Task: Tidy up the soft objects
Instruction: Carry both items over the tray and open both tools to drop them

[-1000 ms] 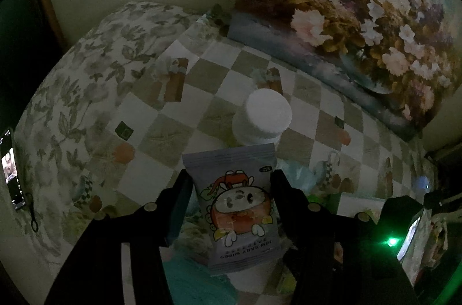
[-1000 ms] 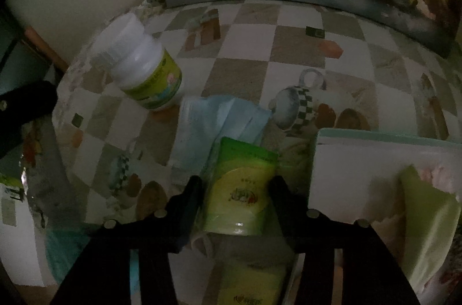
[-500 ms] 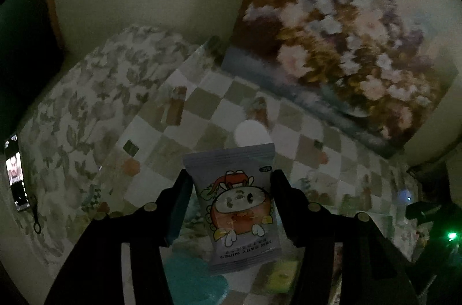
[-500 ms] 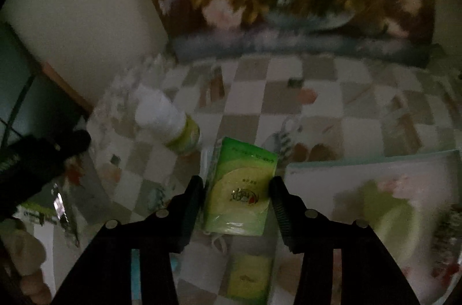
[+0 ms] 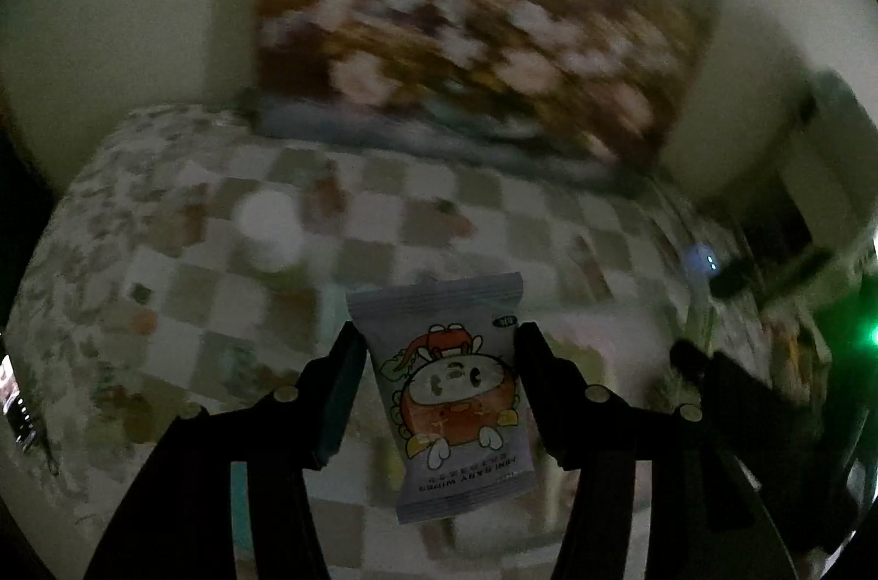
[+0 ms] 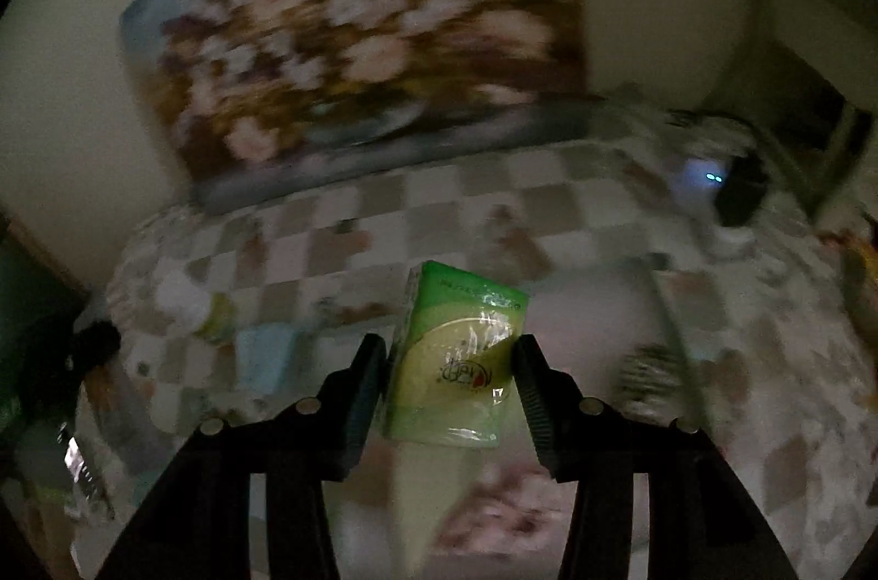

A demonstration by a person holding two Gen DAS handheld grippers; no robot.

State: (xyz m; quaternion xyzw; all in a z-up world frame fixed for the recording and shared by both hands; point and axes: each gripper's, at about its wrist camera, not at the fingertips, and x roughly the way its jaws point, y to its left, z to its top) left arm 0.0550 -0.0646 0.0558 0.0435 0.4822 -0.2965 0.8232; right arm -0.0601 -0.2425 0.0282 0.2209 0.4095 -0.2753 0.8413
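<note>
The left hand-held gripper (image 5: pixel 439 360) clamps a baby wipes packet (image 5: pixel 452 388) at frame centre, while the right hand-held gripper (image 6: pixel 447 366) clamps a green tissue pack (image 6: pixel 458 355).

Bench (image 5: pixel 384 218) — painting (image 5: pixel 466 31) propped at its back edge against the wall. Bottle (image 5: pixel 269 231) on the bench, left side; cloth (image 6: pixel 263 355) just right of it in the right wrist view. Wipes pack (image 5: pixel 455 393) between the left hand-held gripper (image 5: pixel 439 382) fingers, above the bench. Tissue pack (image 6: pixel 455 355) between the right hand-held gripper (image 6: pixel 447 377) fingers — tray (image 6: pixel 675 305) on the bench to its right.
</note>
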